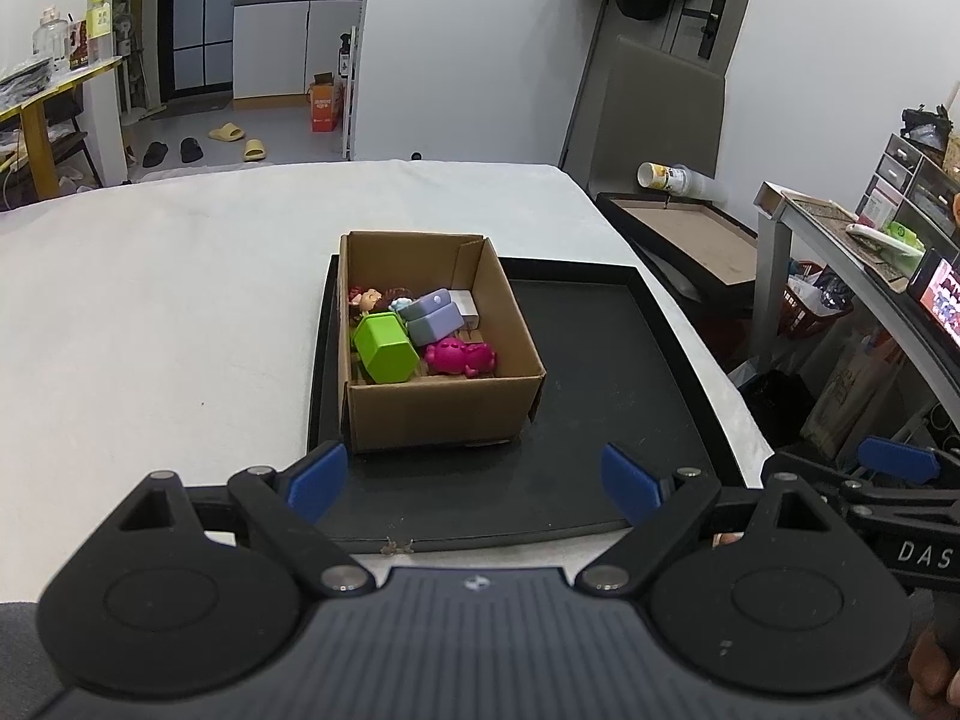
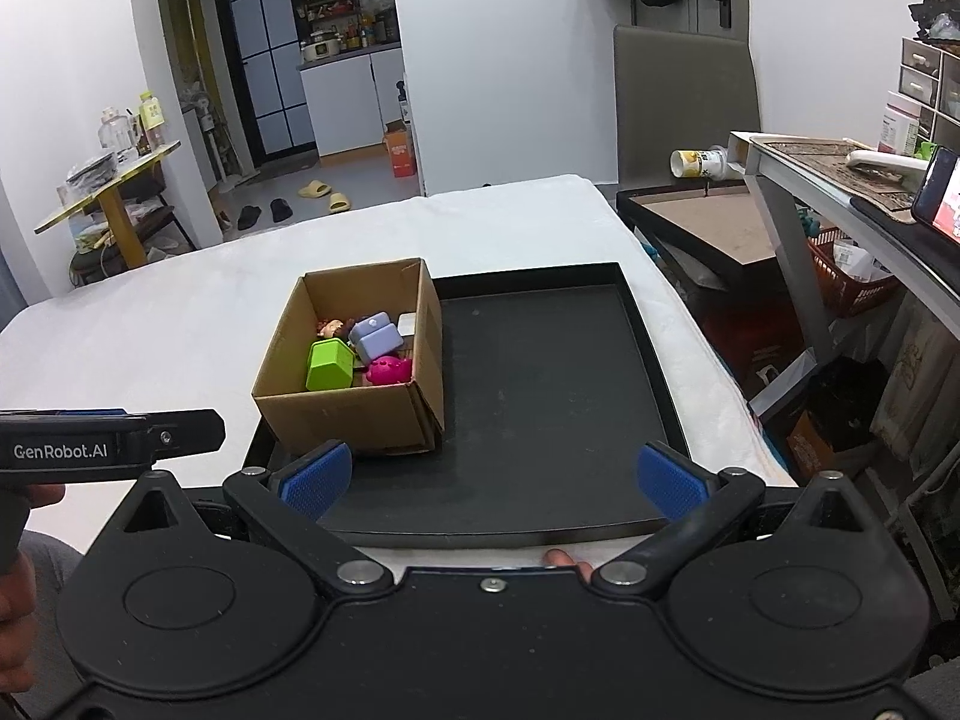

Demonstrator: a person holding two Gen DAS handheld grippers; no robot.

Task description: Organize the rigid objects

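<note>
A white-covered desk (image 1: pixel 150 300) carries a shallow black tray (image 2: pixel 558 396), and at the tray's left end stands an open cardboard box (image 1: pixel 444 414) with all the toys inside it; the rest of the tray is bare. The biggest piece in the box is a green hexagonal block (image 1: pixel 387 354), lying tilted near the front left corner. Beside it sits a lavender plastic block (image 1: pixel 432 321), then a magenta toy figure (image 1: pixel 461 357) at the front right, a white block (image 1: pixel 467 306) against the right wall, and a small doll-like figure (image 1: pixel 367 299) at the back left.

These look like light, stiff plastic, probably smooth. The green block's flat opposing faces seem the surest hold; the rounded magenta figure may slip, so pinch across its narrow middle.

The left gripper (image 1: pixel 474 480) and right gripper (image 2: pixel 492 480) both hover at the tray's near edge, jaws spread wide and holding nothing.
</note>
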